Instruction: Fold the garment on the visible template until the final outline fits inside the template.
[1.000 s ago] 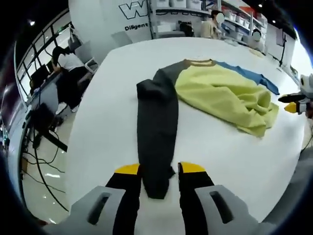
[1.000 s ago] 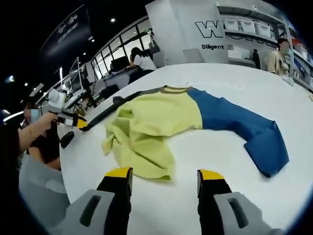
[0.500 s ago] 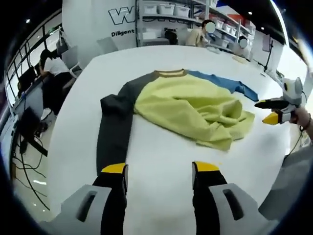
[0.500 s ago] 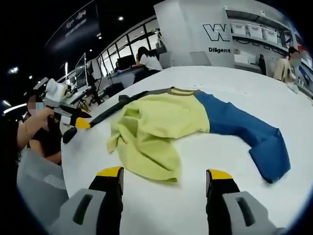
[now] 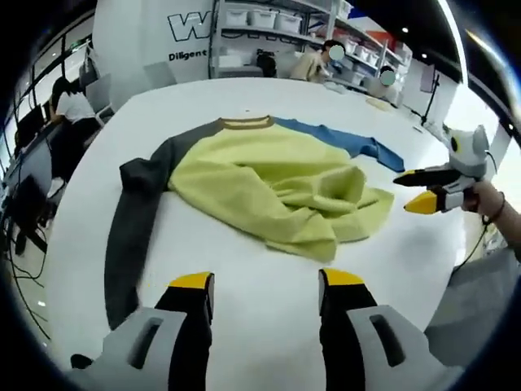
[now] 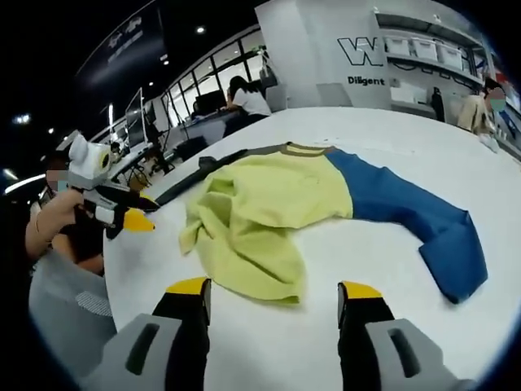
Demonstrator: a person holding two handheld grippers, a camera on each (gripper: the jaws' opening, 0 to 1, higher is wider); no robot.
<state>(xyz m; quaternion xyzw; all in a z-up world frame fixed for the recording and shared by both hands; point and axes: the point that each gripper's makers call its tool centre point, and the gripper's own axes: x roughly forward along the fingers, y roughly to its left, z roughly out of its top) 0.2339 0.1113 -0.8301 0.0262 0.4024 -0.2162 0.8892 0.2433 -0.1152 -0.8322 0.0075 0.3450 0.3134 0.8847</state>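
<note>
1. Left gripper view: left gripper (image 5: 264, 285) low over the white table (image 5: 244, 326), jaws spread wide, nothing between them.
2. Garment (image 5: 269, 183) spread on the table ahead: yellow body crumpled toward the near right, grey sleeve (image 5: 130, 220) trailing down the left, blue sleeve (image 5: 342, 140) reaching far right, tan collar (image 5: 247, 123) at the far edge.
3. Right gripper (image 5: 427, 189) entering from the right in a person's hand, just off the yellow hem, apart from the cloth; open or closed, cannot tell from here.
4. No template outline made out on the tabletop (perhaps under the cloth).
5. Right gripper view: right gripper (image 6: 275, 292) released, jaws apart over bare table (image 6: 342, 269), yellow hem of the garment (image 6: 269, 204) just beyond the tips.
6. Blue sleeve (image 6: 415, 216) lying to the right, its cuff doubled over; left gripper (image 6: 122, 212) at far left beside the table edge.
7. Risk, judged: bunched yellow body likely to fold in lumps unless flattened first, leaving the outline spilling past the template; a grab into the heap could take several layers at once.
8. Against a second ago: grey sleeve then lay straight between the left jaws, now off to the left, left gripper facing the yellow body instead; right gripper view much the same, left gripper there a little lower.
</note>
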